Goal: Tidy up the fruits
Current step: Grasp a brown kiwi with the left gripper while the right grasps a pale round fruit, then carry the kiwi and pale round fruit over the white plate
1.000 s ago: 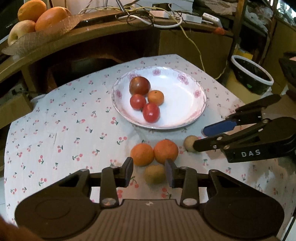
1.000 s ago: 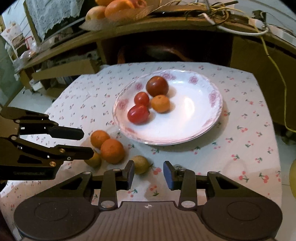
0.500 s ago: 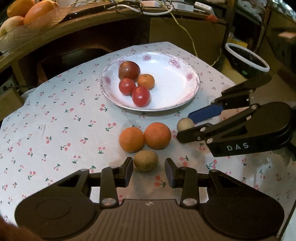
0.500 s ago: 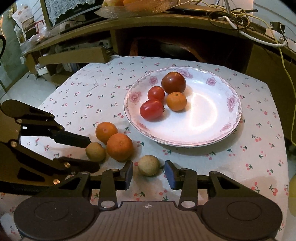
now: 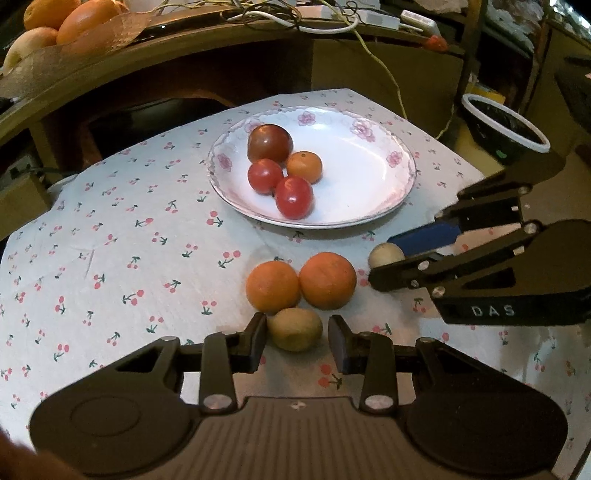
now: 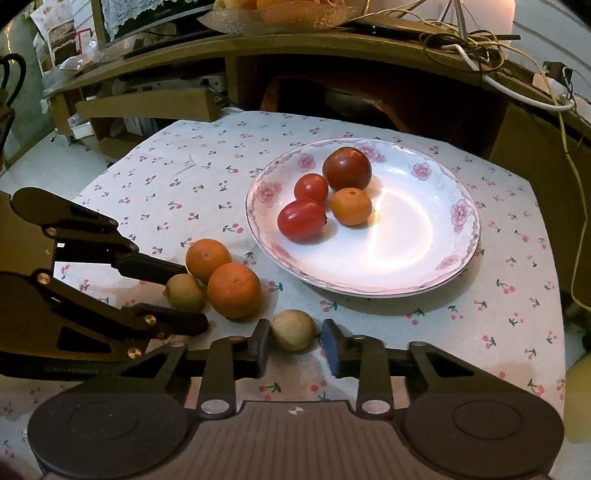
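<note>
A white floral plate [image 5: 369,192] [image 6: 424,258] holds a dark tomato [image 5: 269,143], two red tomatoes [image 5: 293,196] and a small orange [image 5: 304,167]. Two oranges [image 5: 327,280] [image 6: 233,290] lie side by side on the cherry-print cloth in front of the plate. My left gripper [image 5: 297,341] is open with a brown kiwi [image 5: 294,329] [image 6: 184,291] between its fingertips. My right gripper [image 6: 293,341] is open around a pale round fruit [image 6: 293,329] [image 5: 386,254]. Neither fruit is squeezed.
A wooden shelf [image 5: 184,55] runs behind the table, with a tray of oranges [image 5: 74,22] and cables on it. A black bin with a white rim [image 5: 502,129] stands on the floor to the right. The table edge drops off at right.
Both grippers have moved forward and lower toward the table. The kiwi now sits between my left fingertips and the pale fruit between my right fingertips. Both stay open.
</note>
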The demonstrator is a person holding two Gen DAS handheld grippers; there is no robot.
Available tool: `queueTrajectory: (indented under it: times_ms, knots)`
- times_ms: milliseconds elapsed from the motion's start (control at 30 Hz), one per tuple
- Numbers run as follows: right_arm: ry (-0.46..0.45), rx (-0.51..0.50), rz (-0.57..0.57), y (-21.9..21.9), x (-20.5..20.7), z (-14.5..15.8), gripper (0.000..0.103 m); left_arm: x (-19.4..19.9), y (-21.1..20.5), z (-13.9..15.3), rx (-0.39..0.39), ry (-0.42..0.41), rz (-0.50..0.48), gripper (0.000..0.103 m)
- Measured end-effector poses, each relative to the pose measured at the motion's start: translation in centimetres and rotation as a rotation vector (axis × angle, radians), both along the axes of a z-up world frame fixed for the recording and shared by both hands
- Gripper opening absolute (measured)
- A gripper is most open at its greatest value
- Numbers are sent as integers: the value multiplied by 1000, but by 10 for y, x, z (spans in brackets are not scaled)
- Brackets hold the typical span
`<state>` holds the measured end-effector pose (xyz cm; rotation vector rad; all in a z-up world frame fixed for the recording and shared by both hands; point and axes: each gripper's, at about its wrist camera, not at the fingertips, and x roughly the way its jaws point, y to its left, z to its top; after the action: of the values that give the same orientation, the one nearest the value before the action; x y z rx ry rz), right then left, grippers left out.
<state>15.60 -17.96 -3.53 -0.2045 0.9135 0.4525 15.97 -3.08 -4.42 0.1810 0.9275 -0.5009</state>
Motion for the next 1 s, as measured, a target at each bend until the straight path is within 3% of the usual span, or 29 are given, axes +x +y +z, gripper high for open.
queueTrajectory:
  times_ms: [133,367,667,800,1000]
  knots:
    - [3,-20,10,3,-1,1,27,-3,1,2,-8,6,-11,35]
    - [27,-6,20,-1,-11,9,27,-16,8,11,-37,18,-36,35]
    - [22,-30,40,-7,-35,4,27,-33,-1,2,11,12,-92,35]
    - [13,-37,57,-7,-35,4,28,-33,-4,3,29,4,-94,39]
    - [13,-22,40,-13,-35,6,41,-35,-1,1,36,9,-89,53]
